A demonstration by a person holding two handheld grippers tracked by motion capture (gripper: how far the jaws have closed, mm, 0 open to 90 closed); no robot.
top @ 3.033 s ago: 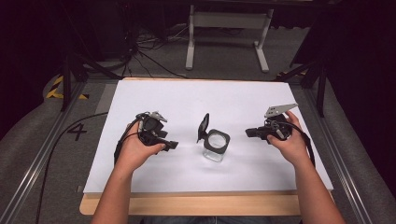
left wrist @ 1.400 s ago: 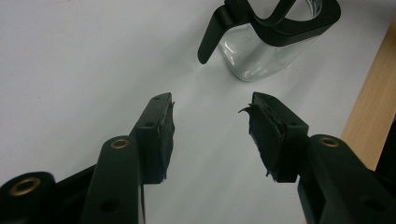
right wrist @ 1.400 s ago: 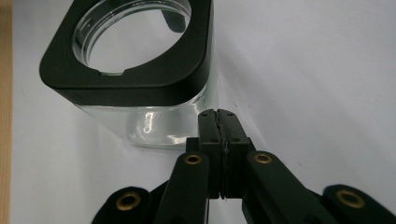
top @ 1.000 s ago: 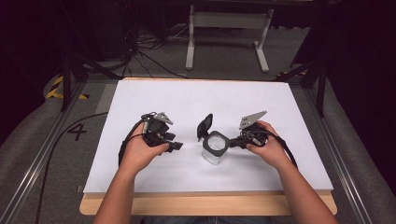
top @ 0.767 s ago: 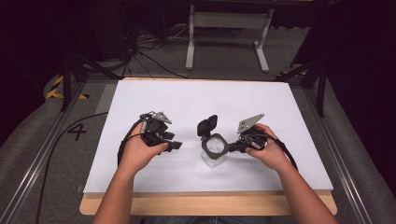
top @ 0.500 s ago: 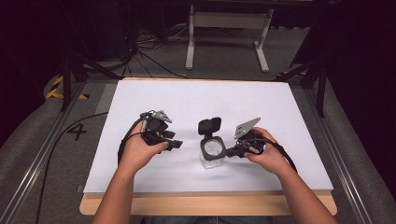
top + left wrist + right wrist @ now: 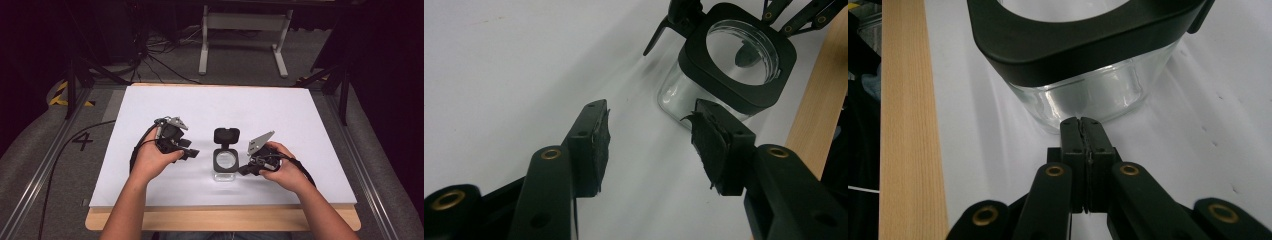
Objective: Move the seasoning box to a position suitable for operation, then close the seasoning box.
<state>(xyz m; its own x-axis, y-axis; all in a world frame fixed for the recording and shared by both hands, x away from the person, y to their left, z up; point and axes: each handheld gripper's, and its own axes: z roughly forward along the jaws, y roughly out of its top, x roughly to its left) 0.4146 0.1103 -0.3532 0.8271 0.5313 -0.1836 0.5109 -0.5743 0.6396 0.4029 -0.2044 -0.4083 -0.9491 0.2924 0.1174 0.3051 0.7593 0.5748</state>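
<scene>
The right gripper [image 7: 1082, 122] has moved in from the table's right side; its jaws, pressed together on nothing, now sit with their tips at the glass wall of the jar [image 7: 1083, 95], low near its base. The jar has turned since a second ago, its hinged lid [image 7: 226, 135] now standing at the far side, which suggests nudging rather than gripping. The left gripper [image 7: 651, 137] has barely shifted: jaws wide apart, empty, jar [image 7: 724, 75] just beyond the right-hand jaw on the table [image 7: 280, 110]. Both hands rest low, wrists angled inward.
</scene>
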